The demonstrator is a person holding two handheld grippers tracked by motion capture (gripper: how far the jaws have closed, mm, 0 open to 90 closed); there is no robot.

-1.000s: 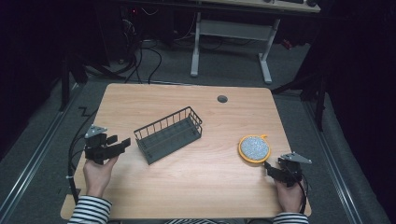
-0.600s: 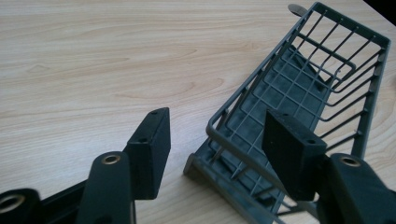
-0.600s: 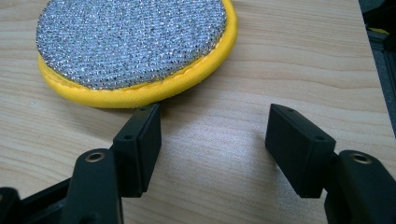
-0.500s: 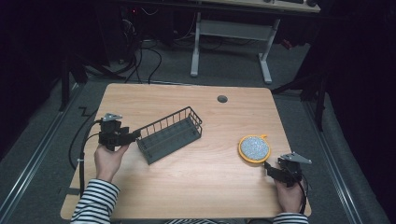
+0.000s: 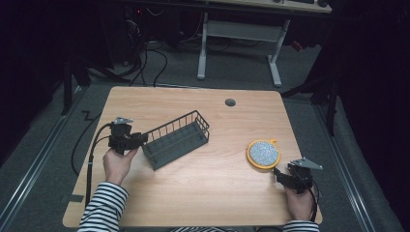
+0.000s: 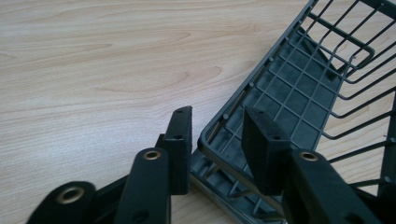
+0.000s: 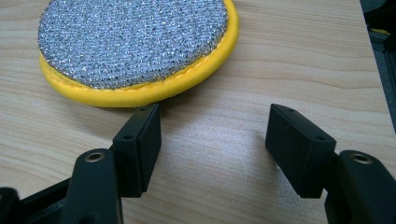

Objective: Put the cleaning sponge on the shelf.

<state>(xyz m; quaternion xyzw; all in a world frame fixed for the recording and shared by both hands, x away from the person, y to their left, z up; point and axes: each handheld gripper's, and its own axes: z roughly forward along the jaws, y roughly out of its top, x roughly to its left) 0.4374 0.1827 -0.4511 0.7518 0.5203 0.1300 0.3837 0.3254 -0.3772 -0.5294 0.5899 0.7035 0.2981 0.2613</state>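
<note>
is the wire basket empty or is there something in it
Empty. The high view shows the wire basket with a bare floor, and the left gripper view shows nothing on its grid bottom. The left gripper straddles its rim, open.

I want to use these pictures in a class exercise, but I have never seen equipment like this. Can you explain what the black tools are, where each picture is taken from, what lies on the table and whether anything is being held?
A person in striped sleeves holds a hand tool in each hand: a gripper with two black jaws. The high view looks down on the wooden table from above. The other two pictures come from small cameras riding on the grippers, looking along their jaws.

Two things lie on the table: a dark wire basket and a round yellow-rimmed scouring pad with a silvery mesh face.

The left gripper has its open jaws either side of the basket's end rim, one outside and one inside, not yet closed. The right gripper rests open just short of the pad, with bare table between its jaws. Nothing is held.
</note>
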